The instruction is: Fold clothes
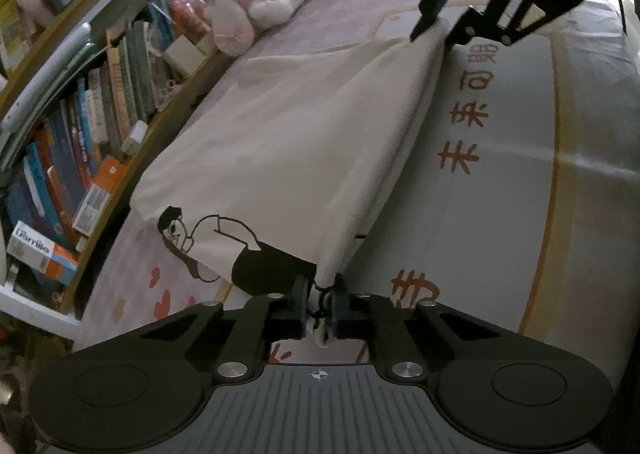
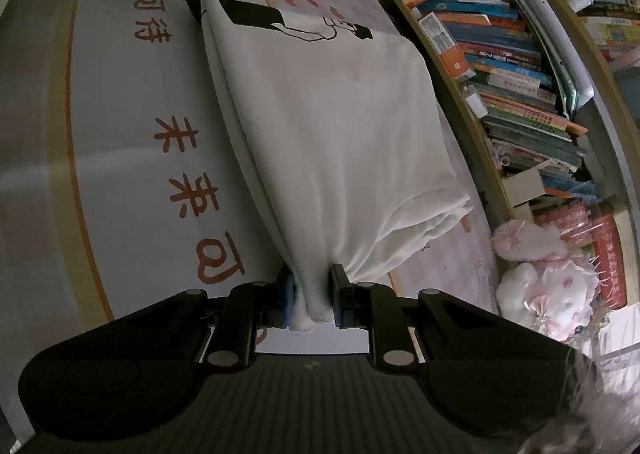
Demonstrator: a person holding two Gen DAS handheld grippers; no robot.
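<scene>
Left gripper pinching printed end of white T-shirt; right gripper pinching opposite end, stretching along bed.

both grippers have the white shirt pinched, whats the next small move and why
Probably lift both ends together and carry that edge across toward the bookshelf side. The left gripper and right gripper each clamp a bunched end of the white shirt, which hangs taut between them, half still lying on the bed.
</scene>
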